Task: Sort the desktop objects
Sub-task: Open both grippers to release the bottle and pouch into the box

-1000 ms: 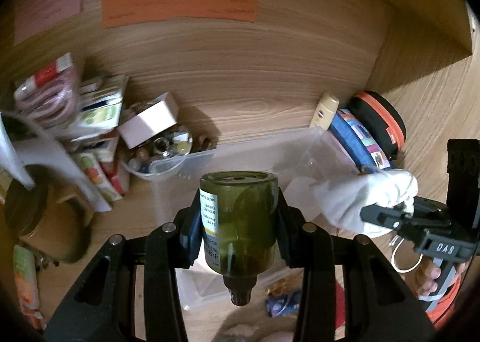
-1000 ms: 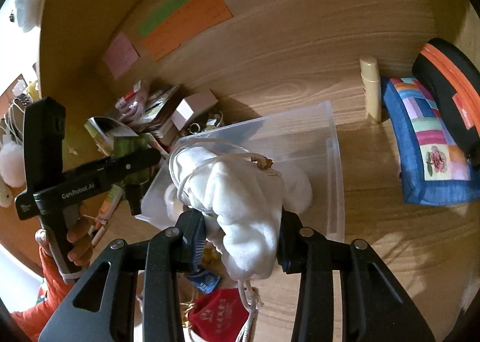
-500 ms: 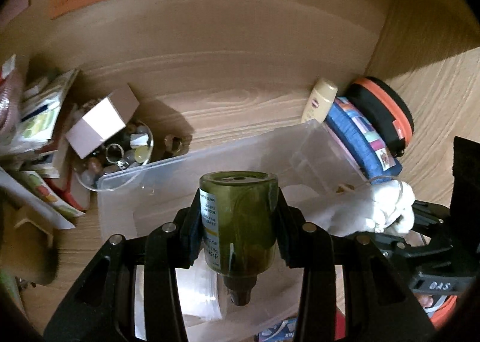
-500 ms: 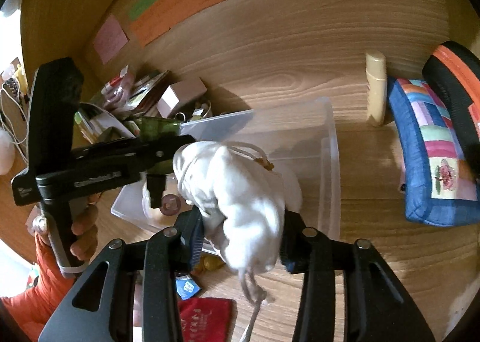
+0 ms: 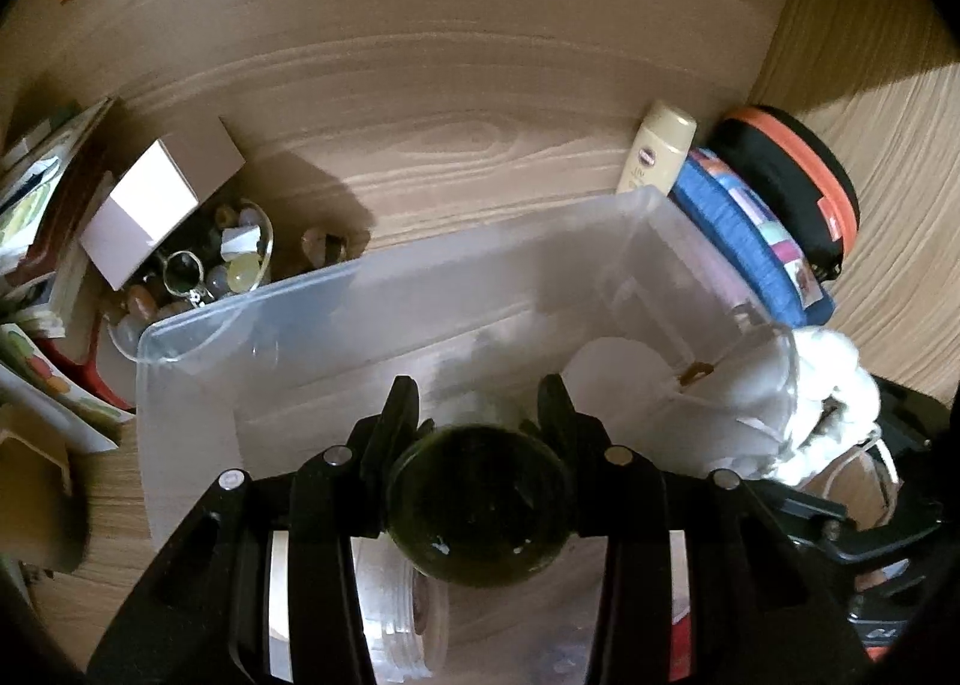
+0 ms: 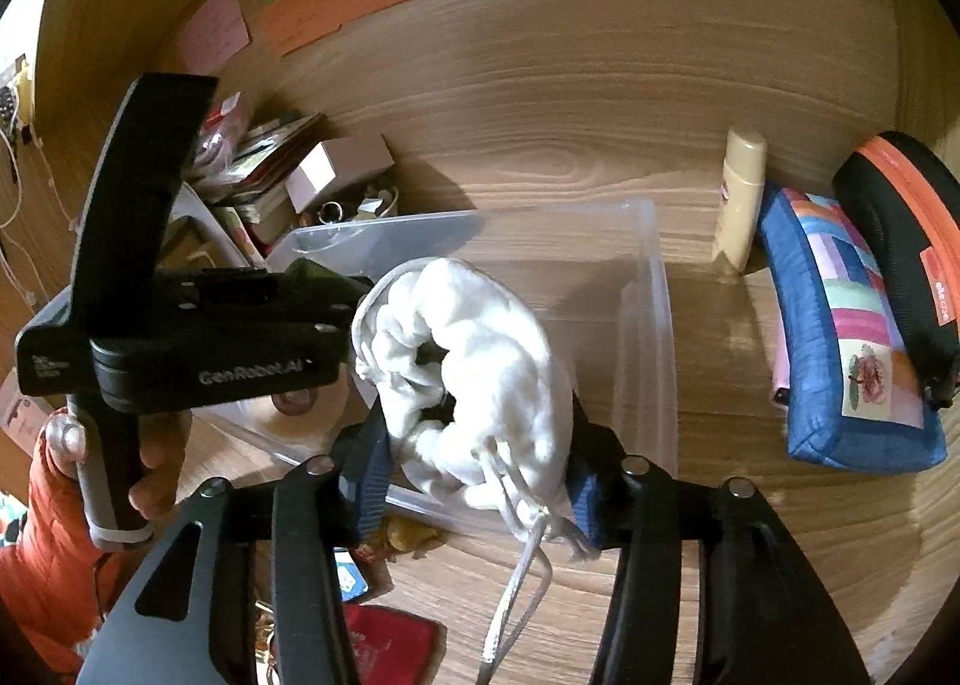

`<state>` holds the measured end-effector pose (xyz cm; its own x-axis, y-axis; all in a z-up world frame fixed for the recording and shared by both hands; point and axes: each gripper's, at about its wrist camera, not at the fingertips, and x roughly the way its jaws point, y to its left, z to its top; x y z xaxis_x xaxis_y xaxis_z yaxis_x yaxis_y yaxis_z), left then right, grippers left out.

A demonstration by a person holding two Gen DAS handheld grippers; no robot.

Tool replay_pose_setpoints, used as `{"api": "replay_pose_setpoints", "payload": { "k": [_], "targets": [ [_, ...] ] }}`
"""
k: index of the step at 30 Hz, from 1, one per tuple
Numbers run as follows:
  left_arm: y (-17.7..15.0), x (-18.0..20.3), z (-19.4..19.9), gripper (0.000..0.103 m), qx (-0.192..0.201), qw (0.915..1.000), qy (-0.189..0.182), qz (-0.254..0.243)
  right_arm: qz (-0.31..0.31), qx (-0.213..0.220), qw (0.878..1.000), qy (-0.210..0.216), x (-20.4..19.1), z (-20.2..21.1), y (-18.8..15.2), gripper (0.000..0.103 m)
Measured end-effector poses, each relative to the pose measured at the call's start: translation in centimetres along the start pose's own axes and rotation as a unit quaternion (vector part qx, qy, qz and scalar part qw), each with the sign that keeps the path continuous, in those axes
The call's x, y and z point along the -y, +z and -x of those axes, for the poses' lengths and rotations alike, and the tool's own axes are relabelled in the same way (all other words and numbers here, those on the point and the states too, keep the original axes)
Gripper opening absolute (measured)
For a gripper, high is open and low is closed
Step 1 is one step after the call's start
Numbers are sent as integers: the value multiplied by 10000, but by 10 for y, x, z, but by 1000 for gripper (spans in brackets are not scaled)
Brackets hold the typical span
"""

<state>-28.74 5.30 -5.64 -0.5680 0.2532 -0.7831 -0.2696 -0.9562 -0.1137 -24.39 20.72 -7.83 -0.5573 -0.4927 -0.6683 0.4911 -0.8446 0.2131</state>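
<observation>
My left gripper (image 5: 478, 409) is shut on a dark green glass bottle (image 5: 480, 493), held base toward the camera over the clear plastic bin (image 5: 198, 319). My right gripper (image 6: 474, 427) is shut on a white drawstring pouch (image 6: 474, 337) at the bin's (image 6: 651, 289) near edge; its cords hang down. The pouch also shows in the left wrist view (image 5: 798, 385) at the bin's right side. The left gripper body shows in the right wrist view (image 6: 180, 337), reaching into the bin. A roll of clear tape (image 5: 402, 613) lies in the bin.
A glass bowl of trinkets (image 5: 198, 271), a white box (image 5: 156, 193) and stacked packets sit left of the bin. A cream lotion tube (image 6: 741, 199), a patchwork blue pouch (image 6: 840, 325) and a black-orange case (image 6: 906, 241) stand right. A red pouch (image 6: 390, 649) lies near.
My left gripper moved forward and tipped down over the bin, so the bottle now points into it. My right gripper carried the pouch closer to the bin's edge.
</observation>
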Motion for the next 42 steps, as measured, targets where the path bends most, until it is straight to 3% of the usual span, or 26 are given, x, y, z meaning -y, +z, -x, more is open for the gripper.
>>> {"api": "replay_pose_setpoints", "payload": {
  "k": [5, 8, 10, 13, 17, 21, 29, 34, 42],
  "targets": [
    [0, -1, -1, 41, -30, 10000, 5, 12, 30, -8, 10000, -6, -2, 1, 1, 50],
    [0, 0, -2, 41, -61, 10000, 28, 10, 13, 17, 10000, 28, -2, 4, 1, 57],
    [0, -1, -3, 42, -95, 9999, 35, 23, -15, 77, 10000, 49, -2, 8, 0, 71],
    [-1, -2, -5, 43, -162, 9998, -13, 91, -63, 255, 9997, -1, -1, 16, 0, 74],
    [-1, 0, -2, 47, -127, 9999, 41, 82, -115, 395, 9991, -49, 2, 24, 1, 75],
    [0, -1, 6, 57, 7, 9999, 122, 66, -130, 501, 9986, -147, 0, 28, 2, 77],
    [-8, -4, 30, 65, 151, 9992, 359, 45, -92, 647, 9972, -362, -1, 33, 5, 81],
    [-17, -3, 57, 71, 351, 9972, 662, -47, -98, 594, 9971, -475, -3, 39, 6, 82],
    [-38, -12, 103, 74, 569, 9951, 802, 86, 27, 699, 9961, -543, -27, 70, 2, 82]
  ]
}}
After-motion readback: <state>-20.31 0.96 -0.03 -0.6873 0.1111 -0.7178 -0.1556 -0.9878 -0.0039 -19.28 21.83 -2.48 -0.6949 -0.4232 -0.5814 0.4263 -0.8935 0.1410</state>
